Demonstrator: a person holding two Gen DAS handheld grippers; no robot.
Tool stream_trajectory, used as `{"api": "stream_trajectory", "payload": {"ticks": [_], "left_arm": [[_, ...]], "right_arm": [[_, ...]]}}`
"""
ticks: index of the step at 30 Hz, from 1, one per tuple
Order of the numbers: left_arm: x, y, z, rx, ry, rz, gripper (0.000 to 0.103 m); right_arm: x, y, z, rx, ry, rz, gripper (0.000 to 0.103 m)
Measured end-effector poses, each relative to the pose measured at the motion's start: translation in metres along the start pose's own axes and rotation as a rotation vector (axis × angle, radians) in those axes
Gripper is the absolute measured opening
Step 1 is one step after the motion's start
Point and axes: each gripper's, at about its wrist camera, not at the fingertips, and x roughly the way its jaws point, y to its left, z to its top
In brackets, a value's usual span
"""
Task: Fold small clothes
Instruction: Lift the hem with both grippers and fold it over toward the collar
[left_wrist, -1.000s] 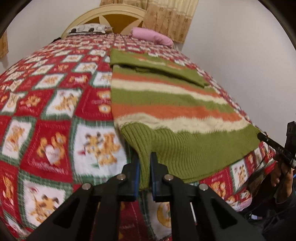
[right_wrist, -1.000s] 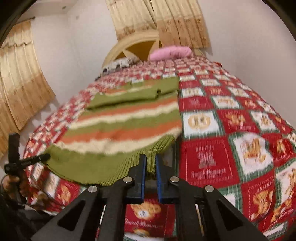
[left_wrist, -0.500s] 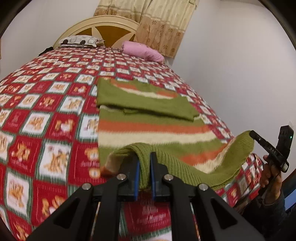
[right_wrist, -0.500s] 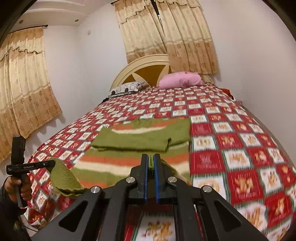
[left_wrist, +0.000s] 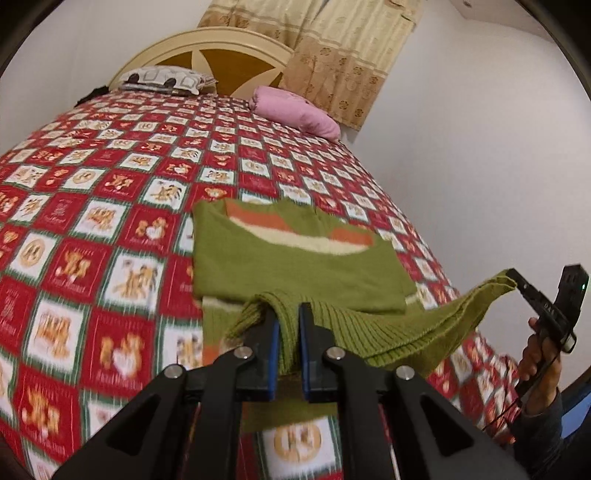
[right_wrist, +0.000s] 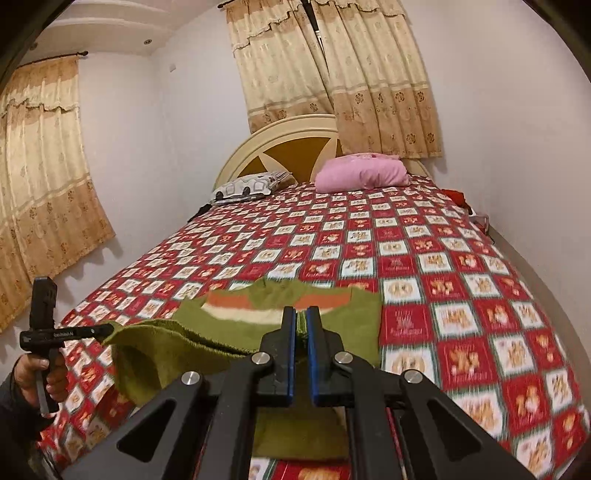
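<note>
Green knitted sweater with orange and cream stripes (left_wrist: 295, 258) lay on bed w/ red-and-white checked bear-print bedspread (left_wrist: 92, 221), approx. centre of left wrist view, near foot of bed. Sleeves were folded across body.

Left gripper (left_wrist: 287, 325) was clamped narrow on ribbed green hem (left_wrist: 388, 332) at 6 o'clock; knit bunched between blue pads. Right gripper (right_wrist: 301, 326) was likewise closed tight on same hem, thin strip of green showing between pads.

Hem was lifted clear of bedspread and stretched between both grippers; in left wrist view it ran toward 3 o'clock to right gripper's tip, held in person's hand (left_wrist: 539, 354). In right wrist view it ran toward 9 o'clock.

Pink pillow (right_wrist: 362, 171) and grey-patterned white pillow (right_wrist: 251, 186) sat at 12 o'clock against cream-and-brown headboard (right_wrist: 288, 147). Beige curtains (right_wrist: 332, 74) hung behind.
</note>
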Motion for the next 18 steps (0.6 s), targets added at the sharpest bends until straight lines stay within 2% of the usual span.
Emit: {"api": "stream_trajectory", "payload": {"ticks": [6,8,14,16,18], "left_arm": [[0.036,0.012,0.048,0.001,-0.001,0.022,0.010],[0.058,0.016,0.059,0.013,0.029,0.032,0.010],[0.129,0.034,0.067,0.045,0.145,0.126,0.010],[0.143,0.037,0.066,0.072,0.155,0.170,0.013],[0.149,0.038,0.069,0.093,0.145,0.232,0.025]], "right_arm": [[0.069,-0.018,0.025,0.014,0.070,-0.030,0.005],[0.094,-0.026,0.026,0.029,0.107,-0.036,0.005],[0.184,-0.055,0.007,0.062,0.278,-0.095,0.005],[0.208,-0.064,0.000,0.074,0.328,-0.094,0.005],[0.227,-0.076,-0.003,0.092,0.349,-0.100,0.008]]}}
